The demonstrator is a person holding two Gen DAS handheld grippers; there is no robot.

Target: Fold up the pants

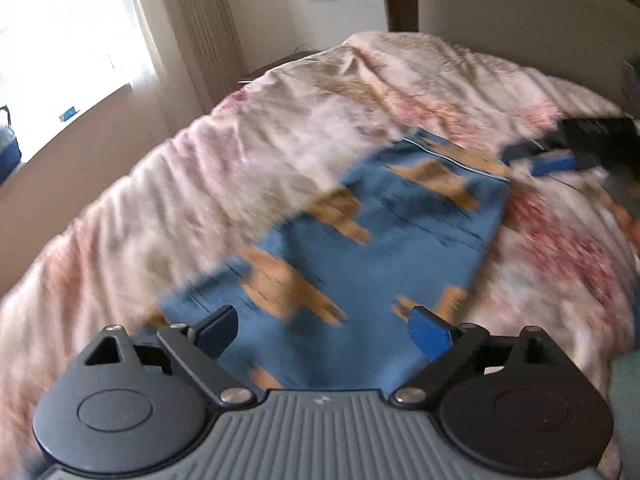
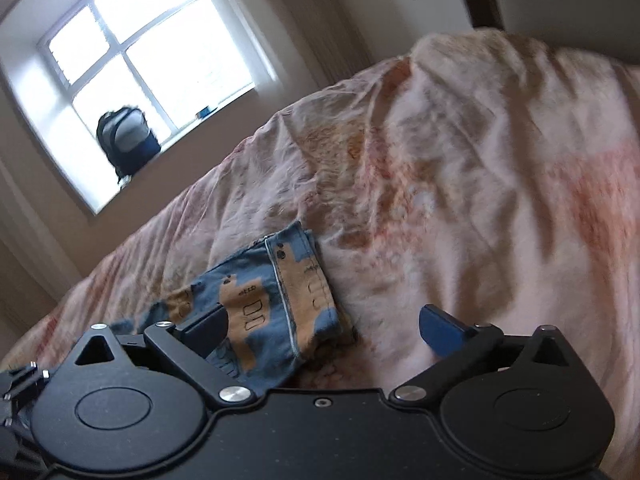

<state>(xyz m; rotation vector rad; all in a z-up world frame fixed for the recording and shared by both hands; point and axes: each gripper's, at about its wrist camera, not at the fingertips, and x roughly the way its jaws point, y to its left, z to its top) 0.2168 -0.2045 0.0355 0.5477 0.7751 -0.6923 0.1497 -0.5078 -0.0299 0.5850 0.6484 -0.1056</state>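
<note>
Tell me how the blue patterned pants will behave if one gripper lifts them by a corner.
The pants lie flat and thin on the rumpled bedspread, so they'd probably droop limply. They look light, likely unfolding when lifted.

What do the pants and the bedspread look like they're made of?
Pants: thin woven fabric, likely cotton, matte blue with tan print; it lies flat and shows stitched seams. Bedspread: soft matte cloth, pink floral, probably cotton; it rumples into loose creases.

pants (image 1: 384, 224) motion-blurred, perhaps folded, near edge hidden
</note>
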